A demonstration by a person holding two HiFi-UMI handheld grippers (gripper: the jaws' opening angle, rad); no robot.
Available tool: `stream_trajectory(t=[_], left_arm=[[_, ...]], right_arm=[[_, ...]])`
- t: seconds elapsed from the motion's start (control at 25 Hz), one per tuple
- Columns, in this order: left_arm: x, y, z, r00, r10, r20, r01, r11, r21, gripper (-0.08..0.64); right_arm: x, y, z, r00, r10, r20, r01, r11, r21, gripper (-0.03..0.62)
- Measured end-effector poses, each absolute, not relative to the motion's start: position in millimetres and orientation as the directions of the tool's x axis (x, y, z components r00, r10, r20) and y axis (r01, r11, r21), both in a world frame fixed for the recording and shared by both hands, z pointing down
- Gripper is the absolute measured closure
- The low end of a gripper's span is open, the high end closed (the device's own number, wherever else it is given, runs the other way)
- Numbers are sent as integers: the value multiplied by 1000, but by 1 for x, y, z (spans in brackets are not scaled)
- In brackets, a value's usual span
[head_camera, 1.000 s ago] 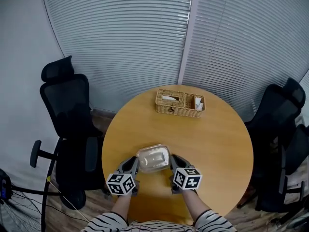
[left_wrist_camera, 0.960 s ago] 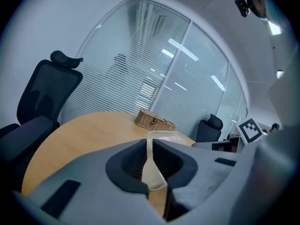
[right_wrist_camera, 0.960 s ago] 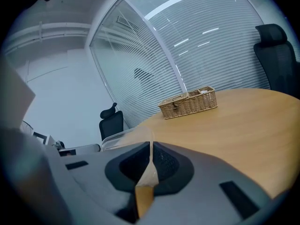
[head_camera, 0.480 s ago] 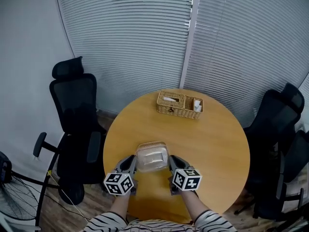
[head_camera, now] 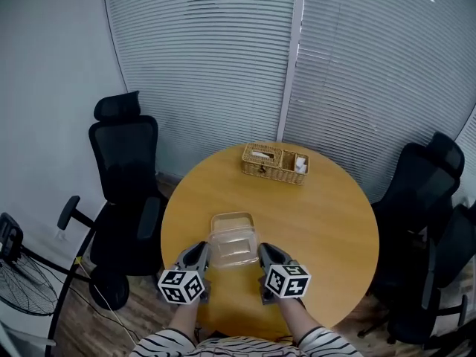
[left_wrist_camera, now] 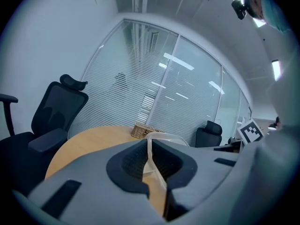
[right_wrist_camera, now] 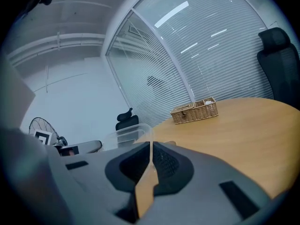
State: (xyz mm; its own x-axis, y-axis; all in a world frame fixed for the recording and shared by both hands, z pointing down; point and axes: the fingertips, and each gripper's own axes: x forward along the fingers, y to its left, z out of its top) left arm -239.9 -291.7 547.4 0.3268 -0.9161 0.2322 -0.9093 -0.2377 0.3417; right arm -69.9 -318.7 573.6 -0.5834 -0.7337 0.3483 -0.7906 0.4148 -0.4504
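Two pinches logged, one per gripper; in the left gripper view we saw the jaws of the left gripper [left_wrist_camera: 149,159] pressed together on a thin clear rim, nothing but that edge between the dark pads; in the right gripper view the jaws of the right gripper [right_wrist_camera: 150,157] were likewise closed on a clear rim, the wall of the box curving away to its left.

The pinched thing was one clear plastic container [head_camera: 233,236], rectangular with rounded corners; the left gripper held its left edge, the right gripper its right edge, so it sat between the two; from the head view it lay over the near part of the round wooden table [head_camera: 327,214]; we could not tell whether its base touched the tabletop.

Behind each pair of jaws sat a marker cube [head_camera: 181,285], the second one [head_camera: 288,280] on the right; striped sleeves [head_camera: 167,344] showed at the bottom edge.

Farther out: a wicker basket [head_camera: 275,163] at the far edge of the table, well apart from the container; a black office chair [head_camera: 126,192] to the left of the table, another [head_camera: 420,199] to the right; grey blinds [head_camera: 223,65] behind; a floor fan [head_camera: 18,288] at lower left.
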Motion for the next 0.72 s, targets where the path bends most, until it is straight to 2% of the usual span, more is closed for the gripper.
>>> stream_trajectory(t=[0.72], left_arm=[[-188,-196,522,301,-934,193,-925,-237,297,512]], right_arm=[[-20,-228,561,-615,-721,320,-761,437,-480,551]])
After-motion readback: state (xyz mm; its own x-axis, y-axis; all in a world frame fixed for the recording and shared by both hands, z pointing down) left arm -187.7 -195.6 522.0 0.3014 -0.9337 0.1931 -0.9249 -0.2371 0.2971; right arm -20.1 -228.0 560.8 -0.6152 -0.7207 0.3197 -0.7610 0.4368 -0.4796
